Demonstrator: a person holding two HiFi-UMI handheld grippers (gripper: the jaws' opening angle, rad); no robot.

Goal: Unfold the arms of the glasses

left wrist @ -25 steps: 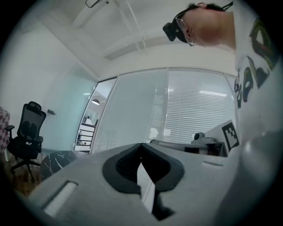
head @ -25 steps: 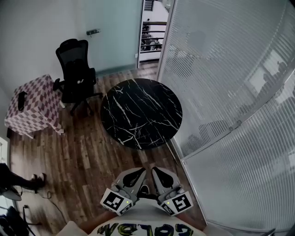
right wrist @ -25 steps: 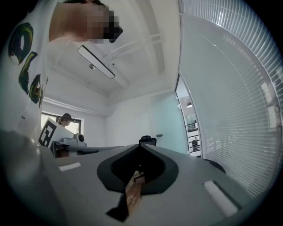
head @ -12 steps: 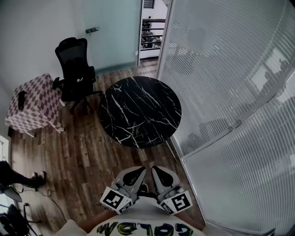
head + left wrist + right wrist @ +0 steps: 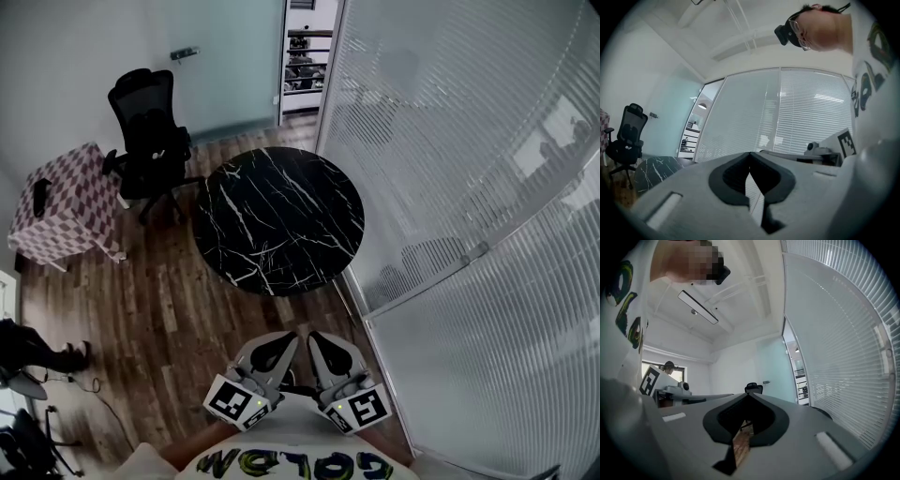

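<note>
No glasses show in any view. In the head view my left gripper and right gripper are held side by side close to my chest, over the wooden floor, both pointing level toward the round black marble table. Both are shut with nothing between the jaws. The left gripper view shows its jaws closed together in front of the blinds. Through the right gripper view I see its jaws closed too, with floor behind them. The table top looks bare from here.
A black office chair stands left of the table, beside a small checkered table with a dark object on it. A glass wall with blinds runs along the right. A person's legs show at far left.
The room has slid slightly up and left in the head view, so the round table sits a little further from the grippers in the picture. Both grippers stay shut together by my chest.
</note>
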